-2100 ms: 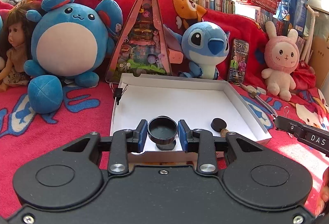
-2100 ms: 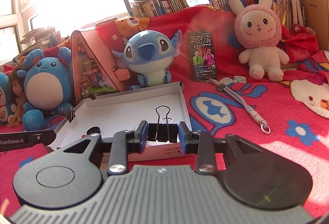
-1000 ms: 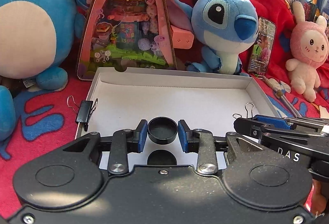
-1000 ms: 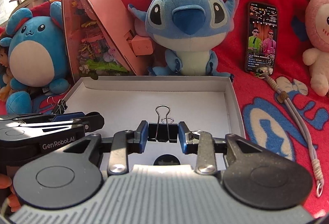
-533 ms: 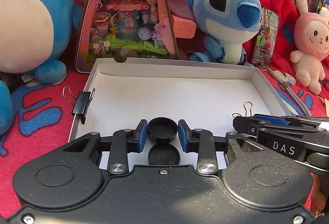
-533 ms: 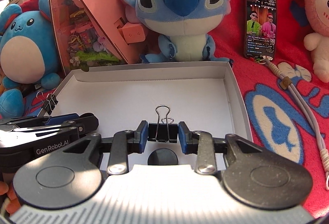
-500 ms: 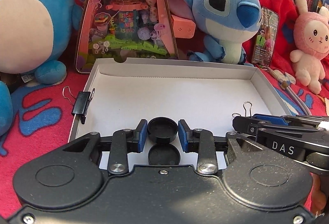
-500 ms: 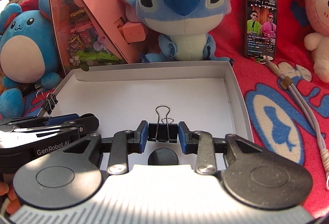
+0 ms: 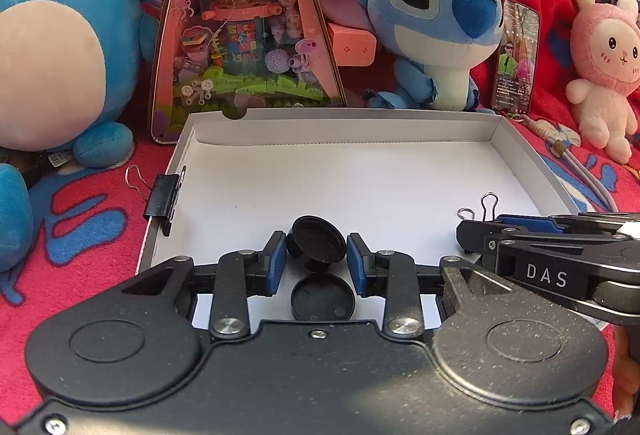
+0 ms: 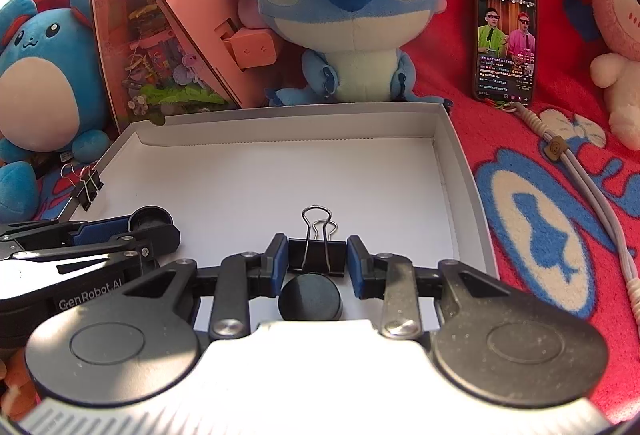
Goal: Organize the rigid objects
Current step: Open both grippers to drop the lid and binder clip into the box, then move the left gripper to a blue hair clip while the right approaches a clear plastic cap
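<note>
I had the left hand-held gripper (image 9: 316,261) closed narrow on a small black cap (image 9: 316,244), its blue pads (image 9: 275,262) pinching the cap's sides while it tilted a little above the floor of the white cardboard tray (image 9: 344,129). The cap looked like hard moulded plastic, round, matte, with a raised rim; I judged it light, stiff and somewhat slick, so a grip across its widest part, square on the rim, seemed the safest hold, as any skew could let it rotate or pop out. A second black cap (image 9: 322,296) lay flat in the tray directly beneath the held one, near the front wall. The right hand-held gripper (image 10: 317,261) was clamped on a black binder clip (image 10: 317,255) by the clip's folded steel body, wire handles (image 10: 317,225) standing upright, held low over the tray just beyond a round black disc (image 10: 311,298). I judged the clip rigid, light and springy at the handles, so the flat body was the part to hold, not the loops. Another binder clip (image 9: 162,197) was pinched onto the tray's left wall. The tray sat on a red patterned blanket (image 10: 540,203), with plush toys behind it.
</note>
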Demonstrator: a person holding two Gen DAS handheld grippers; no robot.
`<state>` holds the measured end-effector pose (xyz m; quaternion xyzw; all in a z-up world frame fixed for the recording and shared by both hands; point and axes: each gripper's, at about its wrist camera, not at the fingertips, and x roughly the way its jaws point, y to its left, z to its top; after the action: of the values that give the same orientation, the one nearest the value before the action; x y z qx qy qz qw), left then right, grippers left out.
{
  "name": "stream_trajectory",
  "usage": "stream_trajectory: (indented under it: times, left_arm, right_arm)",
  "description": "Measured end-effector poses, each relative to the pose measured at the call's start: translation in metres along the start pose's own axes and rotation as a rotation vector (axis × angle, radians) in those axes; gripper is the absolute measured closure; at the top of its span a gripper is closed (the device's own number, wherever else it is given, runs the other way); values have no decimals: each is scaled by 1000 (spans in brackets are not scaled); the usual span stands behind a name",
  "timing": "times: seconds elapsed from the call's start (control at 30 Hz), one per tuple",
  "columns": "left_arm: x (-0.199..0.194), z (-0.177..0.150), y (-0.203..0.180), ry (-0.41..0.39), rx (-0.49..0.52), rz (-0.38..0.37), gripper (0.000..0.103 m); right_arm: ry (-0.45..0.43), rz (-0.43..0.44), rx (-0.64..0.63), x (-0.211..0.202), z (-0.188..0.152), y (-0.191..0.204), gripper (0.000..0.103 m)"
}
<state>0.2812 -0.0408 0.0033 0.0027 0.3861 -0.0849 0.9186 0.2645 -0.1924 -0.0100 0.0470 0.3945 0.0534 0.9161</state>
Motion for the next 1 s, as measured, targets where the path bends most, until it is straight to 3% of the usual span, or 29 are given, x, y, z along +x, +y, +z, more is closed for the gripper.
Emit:
stream_trajectory:
  times: [0.17, 0.23, 0.4, 0.73, 1.0]
  left_arm:
    - [-8, -1, -2, -31, 25, 15, 56]
    - [-14, -1, -4, -44, 50, 37, 52]
    - [-41, -6, -7, -88, 101, 43, 38]
    - [-99, -33, 5, -140, 58, -33, 29]
    - [-135, -77, 4, -147, 86, -76, 28]
  right_arm:
    - [-23, 6, 20, -5, 1, -2, 61]
    - [-37, 20, 26, -10, 2, -4, 46]
    - [-82, 44, 22, -30, 1, -6, 35]
    - [-165, 67, -32, -79, -23, -19, 24]
    - [-216, 75, -84, -115, -53, -25, 18]
